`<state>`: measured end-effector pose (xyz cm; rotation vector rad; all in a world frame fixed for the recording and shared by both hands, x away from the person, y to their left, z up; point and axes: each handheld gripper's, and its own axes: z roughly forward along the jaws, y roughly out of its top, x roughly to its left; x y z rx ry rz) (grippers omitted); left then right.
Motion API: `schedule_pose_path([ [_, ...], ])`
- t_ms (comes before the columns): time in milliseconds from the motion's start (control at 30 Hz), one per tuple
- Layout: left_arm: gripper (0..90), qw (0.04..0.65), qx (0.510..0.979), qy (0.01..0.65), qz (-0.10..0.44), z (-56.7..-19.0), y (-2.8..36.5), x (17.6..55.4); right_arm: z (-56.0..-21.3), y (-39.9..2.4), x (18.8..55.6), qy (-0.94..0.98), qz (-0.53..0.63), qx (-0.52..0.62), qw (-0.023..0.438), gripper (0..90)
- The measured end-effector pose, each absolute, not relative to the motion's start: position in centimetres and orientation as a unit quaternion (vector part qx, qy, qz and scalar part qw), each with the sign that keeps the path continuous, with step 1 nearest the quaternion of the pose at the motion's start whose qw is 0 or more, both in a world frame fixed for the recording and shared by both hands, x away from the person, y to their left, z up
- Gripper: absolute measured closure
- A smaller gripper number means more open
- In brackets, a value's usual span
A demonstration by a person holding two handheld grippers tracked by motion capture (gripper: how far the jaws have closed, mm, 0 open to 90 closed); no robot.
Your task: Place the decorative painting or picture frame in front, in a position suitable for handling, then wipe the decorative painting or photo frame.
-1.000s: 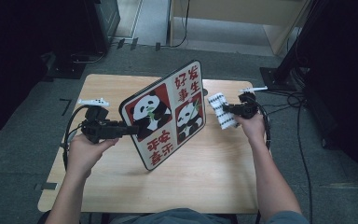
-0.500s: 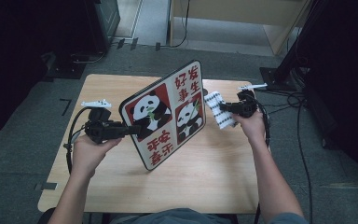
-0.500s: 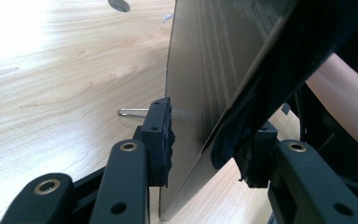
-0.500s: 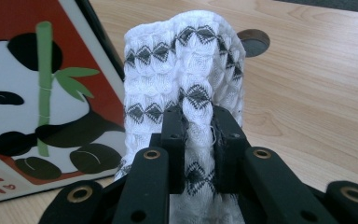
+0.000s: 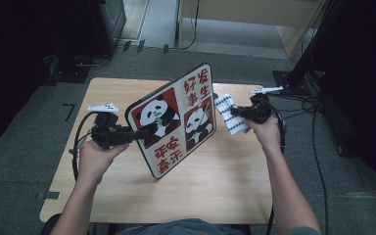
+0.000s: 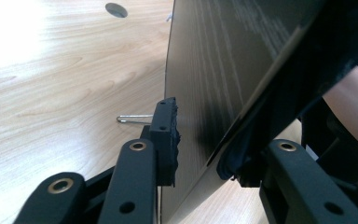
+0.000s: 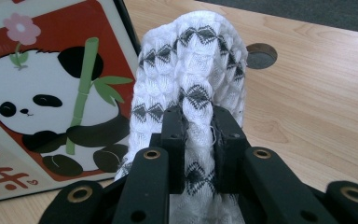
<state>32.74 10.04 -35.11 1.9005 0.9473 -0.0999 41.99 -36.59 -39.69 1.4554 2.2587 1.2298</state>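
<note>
A panda picture board [image 5: 176, 117] with red panels and Chinese characters stands tilted on its lower corner on the wooden table [image 5: 225, 171]. My left gripper [image 5: 144, 133] has the board's left edge between its jaws, which have just been closing. In the left gripper view the pads [image 6: 168, 135] press on the board's dark back [image 6: 223, 60] and its front. My right gripper [image 5: 232, 113] is shut on a white knitted cloth [image 5: 223, 105] with grey diamonds, held just right of the board. In the right gripper view the cloth [image 7: 191, 60] bulges up above the jaws [image 7: 198, 121], beside the panda board [image 7: 51, 93].
A thin wire loop [image 6: 133, 118] lies on the table behind the board. A round cable hole [image 7: 260, 55] sits in the tabletop beyond the cloth. Cables trail off both table sides, and dark equipment stands on the grey floor around it.
The left jaws have narrowed onto the board's edge. The right hand has lifted the cloth slightly. The board keeps its tilt.
</note>
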Motion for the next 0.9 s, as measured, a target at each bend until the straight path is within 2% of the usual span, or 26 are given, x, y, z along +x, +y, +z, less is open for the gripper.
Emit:
schedule_pose_path([
  [200, 71.7, 0.493, 0.780, 0.382, -0.038, -35.1, 9.9, 32.9, -38.9, -36.7, 41.4, 0.760, 0.421, 0.482, 0.114, 78.2],
  [533, 75.6, 0.497, 0.780, 0.377, -0.037, -35.0, 10.3, 33.0, -36.7, -36.6, 41.7, 0.760, 0.434, 0.470, 0.113, 78.2],
  [900, 77.2, 0.499, 0.779, 0.378, -0.030, -35.0, 10.5, 33.1, -30.3, -36.4, 43.0, 0.763, 0.446, 0.448, 0.134, 78.2],
])
